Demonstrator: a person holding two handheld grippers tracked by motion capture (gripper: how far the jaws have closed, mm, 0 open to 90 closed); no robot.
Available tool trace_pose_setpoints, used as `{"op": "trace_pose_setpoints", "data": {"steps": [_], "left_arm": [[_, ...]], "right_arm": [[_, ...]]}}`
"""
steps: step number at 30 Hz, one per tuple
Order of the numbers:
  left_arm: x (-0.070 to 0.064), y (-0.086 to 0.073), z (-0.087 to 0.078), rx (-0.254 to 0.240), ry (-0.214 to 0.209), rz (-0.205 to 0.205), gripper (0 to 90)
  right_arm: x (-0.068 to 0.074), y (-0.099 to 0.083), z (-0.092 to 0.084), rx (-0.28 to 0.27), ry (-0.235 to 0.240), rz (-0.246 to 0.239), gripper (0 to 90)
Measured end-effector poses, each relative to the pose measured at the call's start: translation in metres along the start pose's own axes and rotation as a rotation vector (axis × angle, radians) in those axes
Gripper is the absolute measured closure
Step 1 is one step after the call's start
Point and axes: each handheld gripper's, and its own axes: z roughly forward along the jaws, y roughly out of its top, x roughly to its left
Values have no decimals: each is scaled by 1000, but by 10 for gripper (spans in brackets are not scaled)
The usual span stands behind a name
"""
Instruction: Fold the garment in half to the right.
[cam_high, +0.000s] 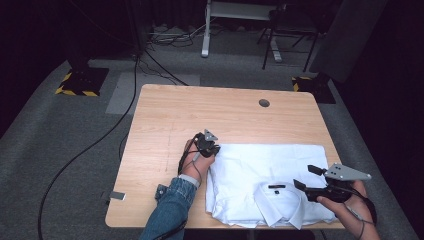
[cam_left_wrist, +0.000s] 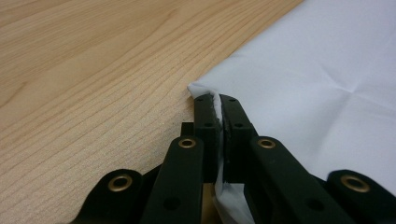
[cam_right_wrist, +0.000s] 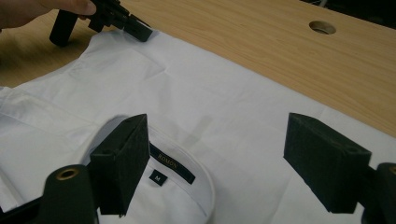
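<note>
Shirt (cam_high: 260, 177), white, folded, lies on the near right part of the table (cam_high: 170, 115); long axis runs along the near edge, collar (cam_high: 281, 194) toward that edge. High view: left tongs (cam_high: 209, 150) sit at the shirt's far left corner. Right tongs (cam_high: 306, 179) hover over the shirt's near right part, just beside the collar, jaws spread, pointing left.

Left gripper view: left tongs (cam_left_wrist: 217, 100) clamped tight on the shirt's (cam_left_wrist: 317, 79) corner; a strip of white cloth shows pinched between the jaws, bare wood to the left.

Right gripper view: right tongs (cam_right_wrist: 215, 158) stand wide apart above the collar (cam_right_wrist: 177, 186) with its dark label, pads touching nothing. Left tongs (cam_right_wrist: 135, 28) seen farther off, gripping the shirt's (cam_right_wrist: 201, 102) far corner.
</note>
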Motion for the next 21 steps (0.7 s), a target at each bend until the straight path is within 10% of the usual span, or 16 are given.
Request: {"op": "trace_pose_setpoints", "data": {"steps": [21], "left_arm": [[-6, 2, 4, -2, -16, -21, 865]], "right_arm": [[40, 24, 26, -31, 56, -26, 219]]}}
